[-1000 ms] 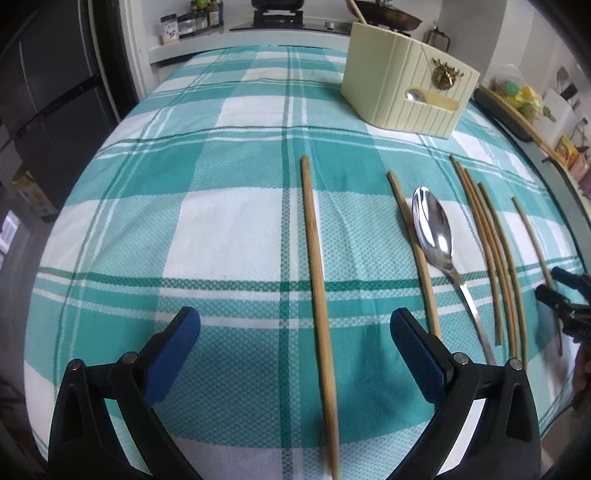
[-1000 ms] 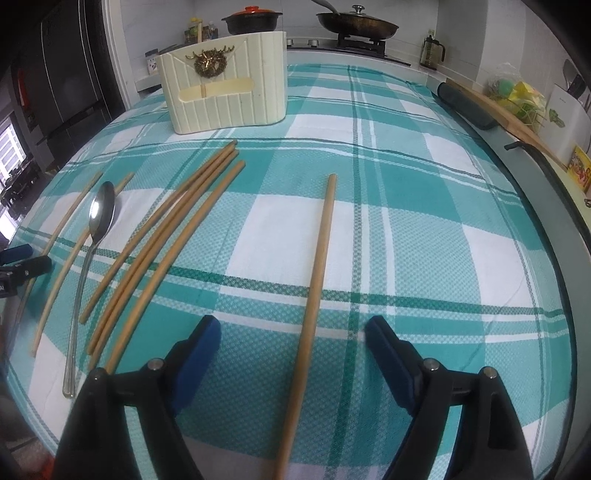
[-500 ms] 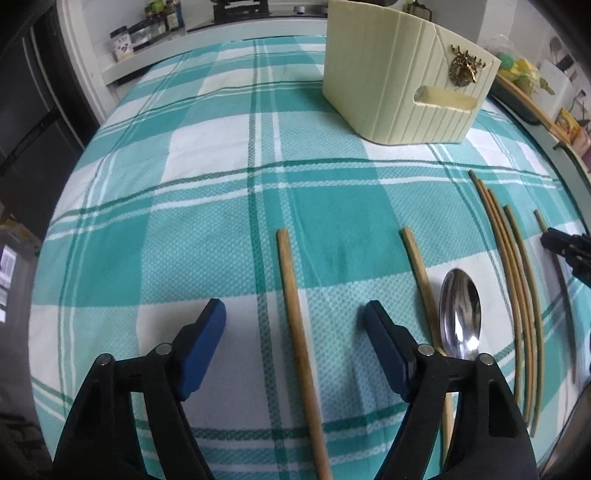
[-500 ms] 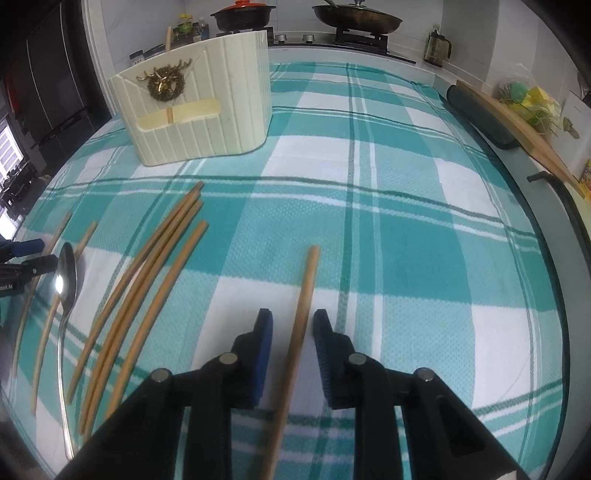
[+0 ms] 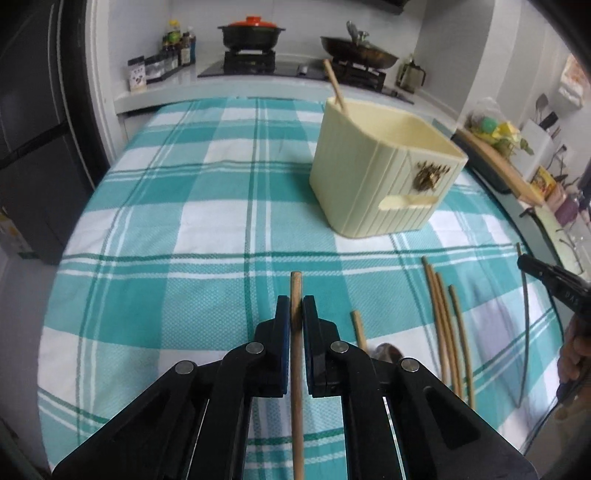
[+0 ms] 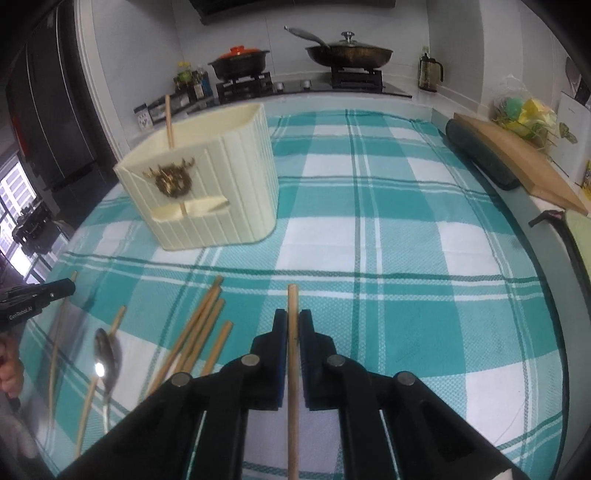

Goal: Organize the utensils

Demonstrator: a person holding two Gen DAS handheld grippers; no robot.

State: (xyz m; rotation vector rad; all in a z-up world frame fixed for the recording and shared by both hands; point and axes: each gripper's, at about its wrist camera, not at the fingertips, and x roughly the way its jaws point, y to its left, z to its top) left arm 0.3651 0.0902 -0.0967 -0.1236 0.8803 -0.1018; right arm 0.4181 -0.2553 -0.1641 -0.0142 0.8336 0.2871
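My left gripper [image 5: 295,306] is shut on a wooden chopstick [image 5: 296,284] and holds it above the checked cloth. My right gripper [image 6: 293,319] is shut on another wooden chopstick [image 6: 292,299], also raised. A cream utensil holder [image 5: 380,177] stands ahead, also in the right wrist view [image 6: 207,184], with one chopstick [image 5: 334,85] upright in it. Several loose chopsticks [image 6: 199,339] and a metal spoon [image 6: 105,354] lie on the cloth between the grippers. The right gripper's tip shows at the right edge of the left wrist view [image 5: 546,284].
The teal checked tablecloth [image 5: 207,229] covers the table. A wooden board [image 6: 517,158] and a dark roll [image 6: 480,155] lie along the right edge. A stove with a pot [image 5: 251,33] and a pan [image 5: 358,51] stands behind the table.
Both grippers have closed on their chopsticks and lifted them off the cloth. Both views now sit higher and look toward the holder.
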